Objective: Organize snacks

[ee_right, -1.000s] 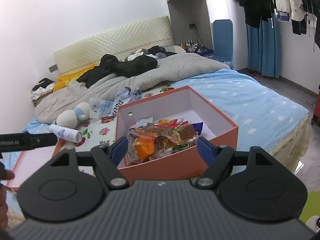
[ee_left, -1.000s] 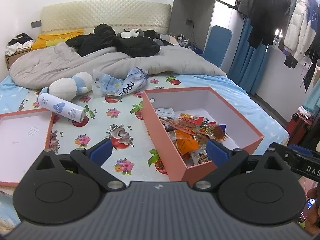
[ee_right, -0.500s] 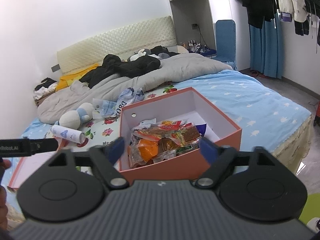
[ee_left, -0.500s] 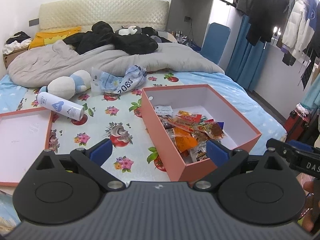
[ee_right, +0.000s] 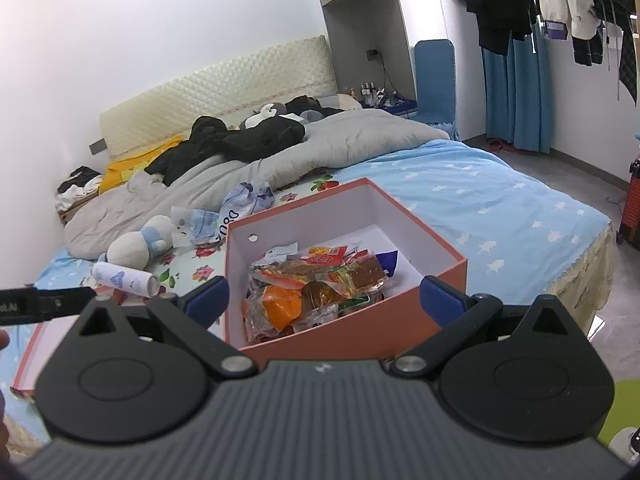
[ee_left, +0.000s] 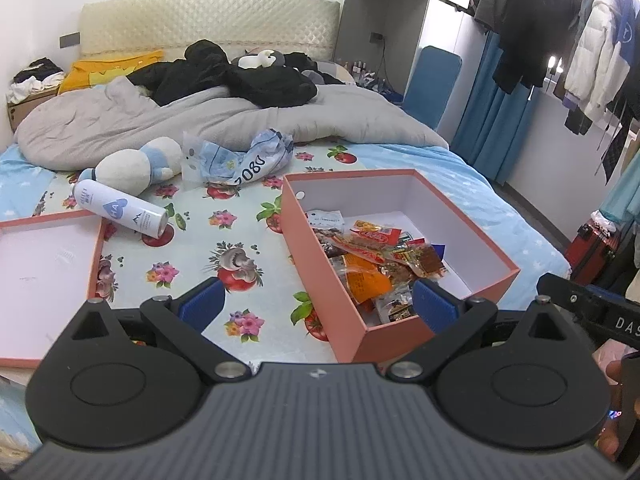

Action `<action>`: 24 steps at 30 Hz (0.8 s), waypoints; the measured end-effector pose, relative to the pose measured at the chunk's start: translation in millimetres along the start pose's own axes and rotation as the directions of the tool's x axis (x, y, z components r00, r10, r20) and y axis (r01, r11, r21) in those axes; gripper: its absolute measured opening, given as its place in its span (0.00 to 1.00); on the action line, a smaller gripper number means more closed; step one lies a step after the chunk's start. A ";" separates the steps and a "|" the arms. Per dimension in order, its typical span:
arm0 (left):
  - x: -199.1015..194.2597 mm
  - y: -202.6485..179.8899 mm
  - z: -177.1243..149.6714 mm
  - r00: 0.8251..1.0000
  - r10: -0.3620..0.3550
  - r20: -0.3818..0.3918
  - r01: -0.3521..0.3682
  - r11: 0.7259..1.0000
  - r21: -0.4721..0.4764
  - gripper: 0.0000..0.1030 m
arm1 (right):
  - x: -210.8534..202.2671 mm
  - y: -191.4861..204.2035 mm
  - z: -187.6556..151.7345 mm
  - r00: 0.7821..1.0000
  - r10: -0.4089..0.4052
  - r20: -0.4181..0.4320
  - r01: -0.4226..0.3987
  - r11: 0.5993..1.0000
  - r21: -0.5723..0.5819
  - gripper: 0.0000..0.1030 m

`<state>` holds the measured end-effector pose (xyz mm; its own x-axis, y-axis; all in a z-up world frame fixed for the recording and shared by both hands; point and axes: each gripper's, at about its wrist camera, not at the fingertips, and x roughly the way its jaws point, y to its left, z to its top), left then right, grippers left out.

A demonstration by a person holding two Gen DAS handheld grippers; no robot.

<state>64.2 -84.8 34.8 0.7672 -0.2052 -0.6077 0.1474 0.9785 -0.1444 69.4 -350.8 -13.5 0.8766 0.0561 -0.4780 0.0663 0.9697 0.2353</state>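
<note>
An open salmon-pink box (ee_left: pixel 316 268) stands on the bed with a heap of wrapped snacks (ee_left: pixel 376 256) in its near left part. My left gripper (ee_left: pixel 318 306) hangs open in front of the box's near corner, with nothing pressed between its blue fingers. From the other side, my right gripper (ee_right: pixel 325 301) faces the box (ee_right: pixel 360 332) and the snacks (ee_right: pixel 316 284). Its jaws are opening and stand wide, apart from the box. The box's lid (ee_left: pixel 44 272) lies upturned at the left.
A white spray can (ee_left: pixel 120 212), a plush toy (ee_left: pixel 136 168) and a crumpled plastic bag (ee_left: pixel 240 160) lie behind the box on the flowered sheet. A grey quilt (ee_left: pixel 240 120) with dark clothes covers the bed's head. A red suitcase (ee_left: pixel 588 244) stands on the floor at the right.
The right gripper's fingers have spread wider apart. The left gripper has stayed open, and both views have barely shifted.
</note>
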 end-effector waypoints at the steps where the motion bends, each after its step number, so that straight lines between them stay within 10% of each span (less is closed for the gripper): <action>1: 0.0 -0.6 -0.2 1.000 0.000 0.001 0.000 1.000 0.004 0.98 | 0.0 0.1 -0.5 1.000 0.000 0.000 0.000 1.000 0.000 1.00; 24: -8.3 2.4 -2.1 1.000 0.004 0.012 -0.003 1.000 -0.011 0.99 | -1.5 3.9 -1.0 1.000 -0.010 0.004 0.010 1.000 -0.022 1.00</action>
<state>56.9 -80.8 37.9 0.7754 -0.2015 -0.5985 0.1378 0.9789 -0.1510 67.8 -346.9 -12.7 0.8777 0.0458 -0.4771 0.0645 0.9751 0.2122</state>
